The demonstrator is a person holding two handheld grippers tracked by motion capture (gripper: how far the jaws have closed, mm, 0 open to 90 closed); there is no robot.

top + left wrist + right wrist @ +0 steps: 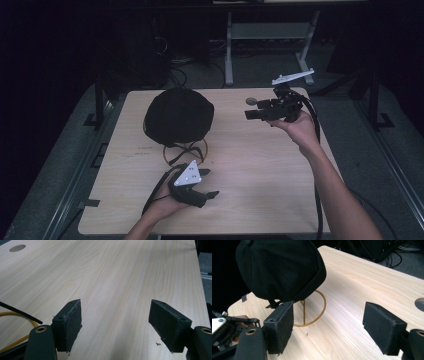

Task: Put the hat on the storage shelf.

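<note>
A black cap (178,116) sits on a gold wire stand (186,151) at the back left of the table. In the right gripper view the cap (279,267) hangs over the stand's ring (313,312), just beyond my left-hand jaw. My right gripper (248,108) is held above the table to the cap's right and points toward it; its jaws (328,325) are open with nothing between them. My left gripper (210,183) rests near the front edge, below the stand, open over bare wood (115,322). The gold ring (15,315) and a black strap (22,313) show at its left.
The light wooden table (260,170) has a round cable hole (17,248) near its back edge, also seen as the hole (420,303) at the right. Dark floor, cables and a metal frame (230,50) lie behind the table. The left hand's gripper (222,327) shows at lower left.
</note>
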